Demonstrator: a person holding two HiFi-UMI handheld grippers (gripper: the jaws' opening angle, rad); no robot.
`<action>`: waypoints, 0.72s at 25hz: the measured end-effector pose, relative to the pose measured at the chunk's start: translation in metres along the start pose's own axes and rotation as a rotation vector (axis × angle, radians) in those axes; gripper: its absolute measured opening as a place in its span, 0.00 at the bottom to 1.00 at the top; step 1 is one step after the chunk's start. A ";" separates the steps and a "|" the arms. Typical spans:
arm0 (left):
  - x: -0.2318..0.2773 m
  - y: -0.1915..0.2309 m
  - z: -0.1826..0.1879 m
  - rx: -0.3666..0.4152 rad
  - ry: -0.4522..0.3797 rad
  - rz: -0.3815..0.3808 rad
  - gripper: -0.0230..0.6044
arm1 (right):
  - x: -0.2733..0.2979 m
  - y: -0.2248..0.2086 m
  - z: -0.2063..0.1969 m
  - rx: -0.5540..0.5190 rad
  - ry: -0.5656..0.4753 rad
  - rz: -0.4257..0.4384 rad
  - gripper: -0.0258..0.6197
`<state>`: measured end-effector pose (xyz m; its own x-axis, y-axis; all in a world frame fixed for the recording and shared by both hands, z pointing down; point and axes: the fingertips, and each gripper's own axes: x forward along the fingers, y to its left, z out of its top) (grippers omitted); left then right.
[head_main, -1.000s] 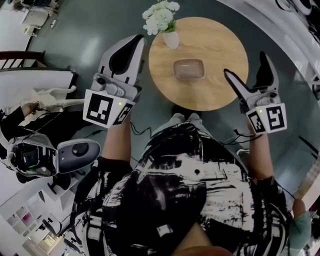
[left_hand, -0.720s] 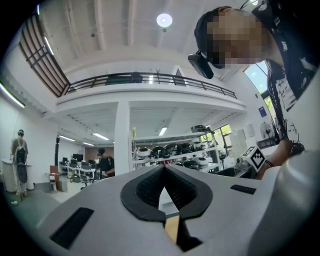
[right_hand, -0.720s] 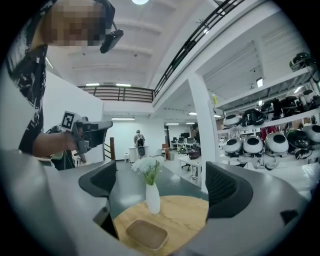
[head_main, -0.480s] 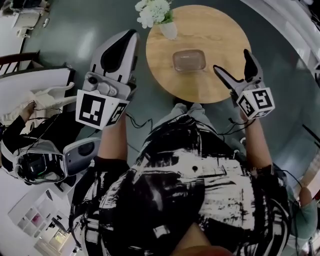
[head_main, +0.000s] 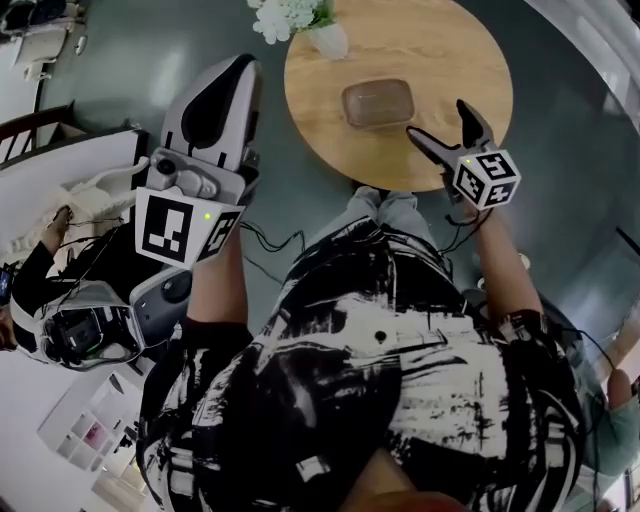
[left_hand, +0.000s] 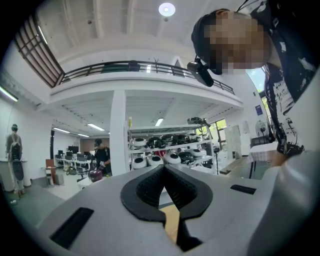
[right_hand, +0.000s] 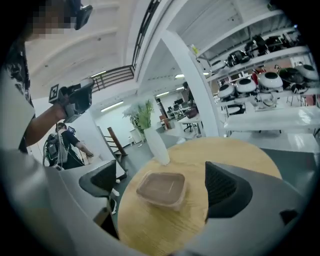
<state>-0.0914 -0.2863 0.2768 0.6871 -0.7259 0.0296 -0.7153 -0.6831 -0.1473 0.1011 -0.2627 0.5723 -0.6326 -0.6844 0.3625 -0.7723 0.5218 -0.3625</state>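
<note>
Fingers (left_hand: 145, 189) of my left gripper (left_hand: 164, 169) are pressed together, black ribbed pads meeting at the tips with nothing between them. Its pale grey, wedge-shaped shell is held out over the dark floor (head_main: 130, 60), off the left of the tabletop (head_main: 450, 45), nose pointing forward and roughly level. My forearm runs back from its marker cube (head_main: 178, 228).

Further right sits one round tabletop of light wood with visible grain. On its far left edge stands one vase (head_main: 329, 41), white, smooth and tapered, holding a bunch of small white flowers (head_main: 285, 15). Near the middle lies one tray (head_main: 377, 103), brownish translucent plastic, shallow, rectangular with rounded corners and a rolled rim.

On the right, my right gripper (head_main: 437, 118) hangs over the near edge of the tabletop, tilted down towards the wood, its cube (head_main: 485, 178) behind. Its two fingers stand well apart and hold nothing. From its own view the tray (right_hand: 161, 189) shows in the gap ahead of them, untouched.
</note>
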 end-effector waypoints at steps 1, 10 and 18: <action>0.002 0.000 -0.002 0.000 0.005 -0.003 0.03 | 0.005 -0.001 -0.011 0.025 0.013 0.011 0.90; 0.015 -0.005 -0.018 0.001 0.050 -0.033 0.03 | 0.034 -0.028 -0.081 0.449 0.014 0.074 0.77; 0.024 -0.005 -0.023 0.005 0.079 -0.039 0.03 | 0.047 -0.039 -0.112 0.677 0.023 0.130 0.56</action>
<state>-0.0743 -0.3026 0.3008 0.7021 -0.7030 0.1132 -0.6875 -0.7106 -0.1496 0.0946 -0.2580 0.6995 -0.7245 -0.6227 0.2954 -0.4880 0.1608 -0.8579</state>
